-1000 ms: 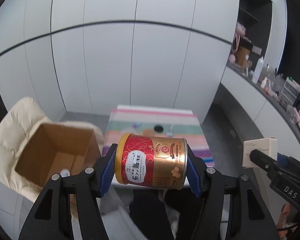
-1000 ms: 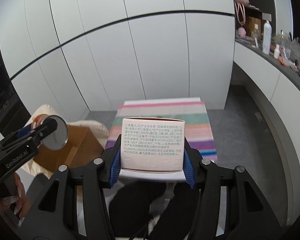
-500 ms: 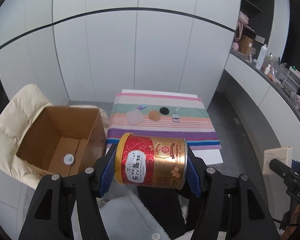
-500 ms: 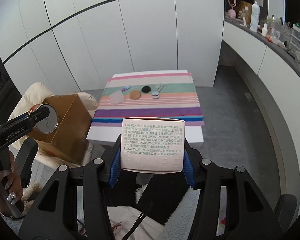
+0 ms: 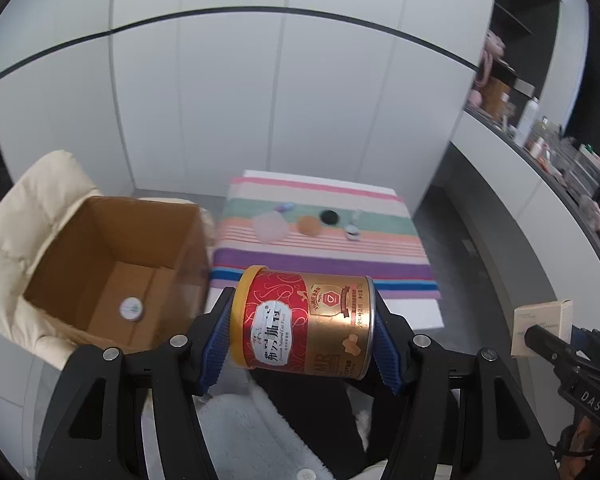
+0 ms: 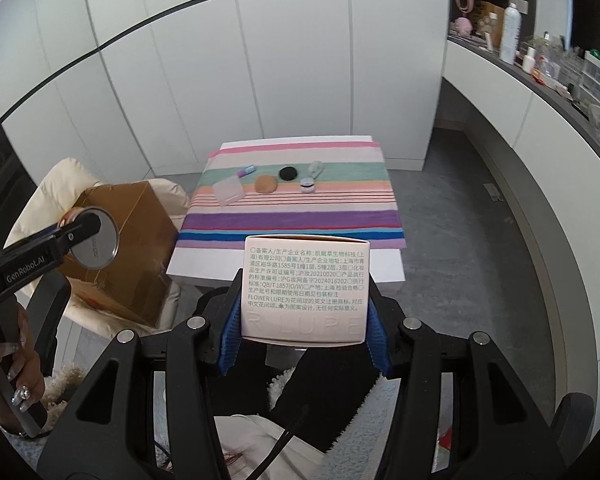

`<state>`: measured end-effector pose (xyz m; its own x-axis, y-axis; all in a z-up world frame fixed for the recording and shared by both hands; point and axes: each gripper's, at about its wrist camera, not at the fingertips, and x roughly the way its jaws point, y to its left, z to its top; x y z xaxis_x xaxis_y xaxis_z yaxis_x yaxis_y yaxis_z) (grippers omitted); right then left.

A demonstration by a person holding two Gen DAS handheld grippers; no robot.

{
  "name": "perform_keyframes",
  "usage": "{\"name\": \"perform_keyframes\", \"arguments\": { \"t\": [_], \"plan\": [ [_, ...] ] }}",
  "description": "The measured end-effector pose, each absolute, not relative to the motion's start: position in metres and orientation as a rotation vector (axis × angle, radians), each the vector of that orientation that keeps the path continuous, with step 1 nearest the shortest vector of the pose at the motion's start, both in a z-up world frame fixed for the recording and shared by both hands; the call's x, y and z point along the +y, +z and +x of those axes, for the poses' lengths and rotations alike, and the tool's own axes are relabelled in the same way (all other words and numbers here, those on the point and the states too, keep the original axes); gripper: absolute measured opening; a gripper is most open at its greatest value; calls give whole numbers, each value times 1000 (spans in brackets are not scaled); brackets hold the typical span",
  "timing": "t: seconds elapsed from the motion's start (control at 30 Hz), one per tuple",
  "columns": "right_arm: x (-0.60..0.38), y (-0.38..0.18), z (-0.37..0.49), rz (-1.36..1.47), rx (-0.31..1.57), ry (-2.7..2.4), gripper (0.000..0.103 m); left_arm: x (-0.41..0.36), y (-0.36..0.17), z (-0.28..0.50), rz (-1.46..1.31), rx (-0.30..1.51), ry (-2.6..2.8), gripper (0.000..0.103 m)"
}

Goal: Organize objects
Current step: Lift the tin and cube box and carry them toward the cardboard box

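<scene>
My left gripper (image 5: pixel 302 340) is shut on a red and gold can (image 5: pixel 304 322) lying sideways between its blue pads, held in the air near an open cardboard box (image 5: pixel 100 256). A small round lid (image 5: pixel 131 309) lies on that box's floor. My right gripper (image 6: pixel 302 320) is shut on a pale pink carton (image 6: pixel 305 288) printed with text, upright between the pads. The carton (image 5: pixel 540 326) also shows at the right of the left wrist view. The can's metal end (image 6: pixel 96 238) shows at the left of the right wrist view.
Ahead stands a low table under a striped cloth (image 6: pixel 296 216) with a clear case (image 6: pixel 228 191), a brown puff (image 6: pixel 265 184), a black disc (image 6: pixel 288 173) and small items. The box rests on a cream padded chair (image 5: pixel 24 208). White cabinets stand behind; a cluttered counter (image 6: pixel 540 76) runs along the right.
Both grippers have sunk and tilted down with their loads still held. The striped table and its items have come into fuller view, and the box's inside now shows more.
</scene>
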<state>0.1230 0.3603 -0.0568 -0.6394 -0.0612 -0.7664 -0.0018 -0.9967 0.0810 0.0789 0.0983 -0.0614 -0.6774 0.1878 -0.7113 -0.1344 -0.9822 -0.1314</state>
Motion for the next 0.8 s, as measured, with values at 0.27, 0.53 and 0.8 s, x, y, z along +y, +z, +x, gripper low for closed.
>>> {"name": "perform_keyframes", "arguments": {
  "t": [0.27,0.53,0.8],
  "plan": [
    [304,-63,103,1288,2,-2665,54,49,-64,87,-1211,-204,2827,63],
    [230,-70,83,1232,130,-2486,54,-17,-67,111,-1265,-344,2984,63],
    [155,-75,78,1143,243,-2313,54,-71,-63,140,-1292,-464,3123,63]
  ]
}}
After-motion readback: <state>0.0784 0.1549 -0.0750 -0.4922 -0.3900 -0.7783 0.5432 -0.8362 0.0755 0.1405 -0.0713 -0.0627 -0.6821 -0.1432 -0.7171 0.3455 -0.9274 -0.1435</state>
